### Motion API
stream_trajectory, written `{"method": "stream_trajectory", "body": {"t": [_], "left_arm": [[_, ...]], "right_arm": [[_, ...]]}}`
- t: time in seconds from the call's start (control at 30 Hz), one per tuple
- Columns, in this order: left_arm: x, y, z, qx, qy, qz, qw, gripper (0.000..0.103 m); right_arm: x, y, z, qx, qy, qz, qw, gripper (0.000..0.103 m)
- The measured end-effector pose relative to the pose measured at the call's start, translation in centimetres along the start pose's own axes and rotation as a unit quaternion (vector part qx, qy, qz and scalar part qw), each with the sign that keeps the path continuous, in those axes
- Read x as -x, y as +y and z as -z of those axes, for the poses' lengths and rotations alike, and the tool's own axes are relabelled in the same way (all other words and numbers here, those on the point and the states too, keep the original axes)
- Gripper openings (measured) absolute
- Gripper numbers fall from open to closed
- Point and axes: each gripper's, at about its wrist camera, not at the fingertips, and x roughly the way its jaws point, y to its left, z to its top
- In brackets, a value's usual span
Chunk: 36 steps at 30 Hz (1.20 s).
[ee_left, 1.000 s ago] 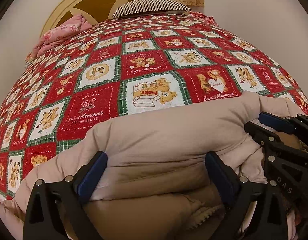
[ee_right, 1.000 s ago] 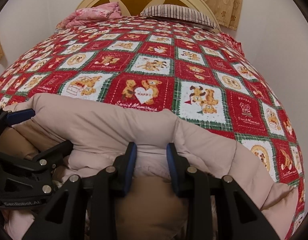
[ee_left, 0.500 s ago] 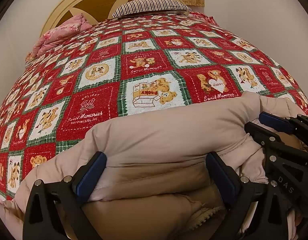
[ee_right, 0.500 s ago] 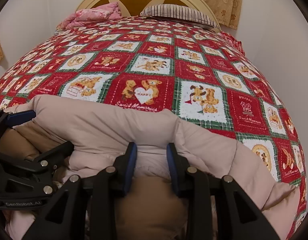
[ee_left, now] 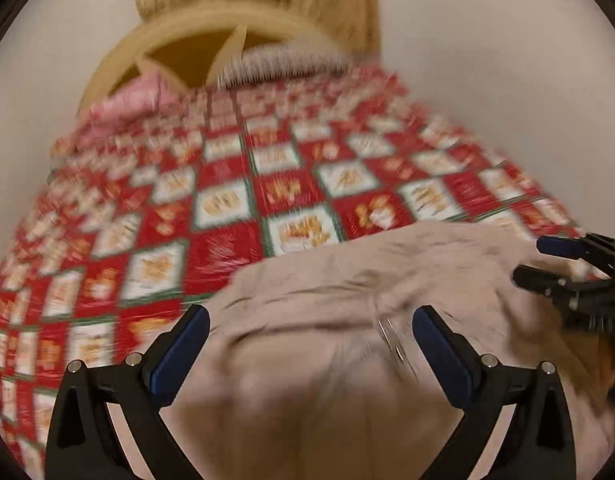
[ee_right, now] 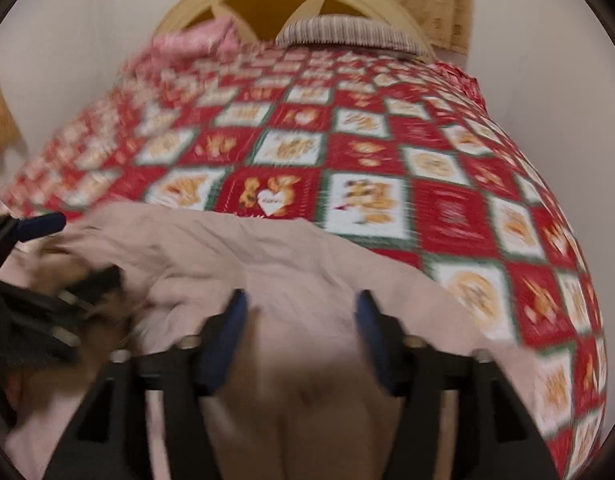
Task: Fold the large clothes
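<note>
1. Padded beige jacket [ee_left: 347, 280] lies bunched on the near end of the bed, on top of the red patchwork quilt [ee_left: 227, 248]. Both views are blurred, so folds and seams read only roughly.
2. Left hand-held gripper [ee_left: 309, 344]: jaws spread wide above the jacket, blue pads clear of the cloth on both sides, nothing pinched between them.
3. Right hand-held gripper [ee_right: 301, 340]: jaws have just been opening. They now stand apart with the jacket below and between them, pads not pressing on it. No cloth gripped.
4. Left view only: the right hand-held gripper enters at the right edge over the jacket's far side, and a small metallic glint shows on the jacket near the left gripper's right pad; too smeared to identify.
5. Right view only: the left hand-held gripper [ee_right: 47, 264] shows at the left edge over a darker brown patch of the jacket, and the quilt's right edge drops off beside the wall.
6. Both views: cream headboard [ee_right: 287, 4], striped pillow [ee_right: 347, 32] and pink bedding [ee_right: 191, 42] at the far end, with a tan curtain [ee_right: 439, 4] behind.
</note>
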Motion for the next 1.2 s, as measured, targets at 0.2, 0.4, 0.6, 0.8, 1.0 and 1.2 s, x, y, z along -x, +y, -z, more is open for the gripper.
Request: {"method": "stream_trajectory", "body": {"t": [0.2,0.4,0.6,0.8,1.0,1.2], "left_arm": [[15.1,3.4,9.2,0.023,-0.071,0.026,0.9969,0.102],[23.5,6.3,23.2,0.065,-0.05,0.03,0.9962,0.102],[25.0,5.4,32.3,0.097,-0.008,0.041,0.9944,0.102],[23.8,3.0,35.0,0.113,0.001,0.074,0.9908,0.102],[25.5,1.3,35.6,0.086,-0.016,0.081,0.9928,0.102],[30.8,0.9,37.3,0.044,-0.072,0.063,0.9945,0.102]], "right_arm": [[10.9,-6.2,8.9,-0.046,0.02,-0.007,0.999,0.077],[18.8,-11.8,18.7,-0.123,0.027,-0.034,0.991,0.083],[22.7,-12.5,26.3,-0.15,0.033,-0.008,0.988,0.083],[22.4,-9.8,30.7,-0.14,0.063,-0.035,0.988,0.083],[22.3,-7.6,32.5,-0.127,0.058,-0.046,0.989,0.078],[22.6,-8.0,33.7,-0.145,0.043,-0.055,0.987,0.073]]}}
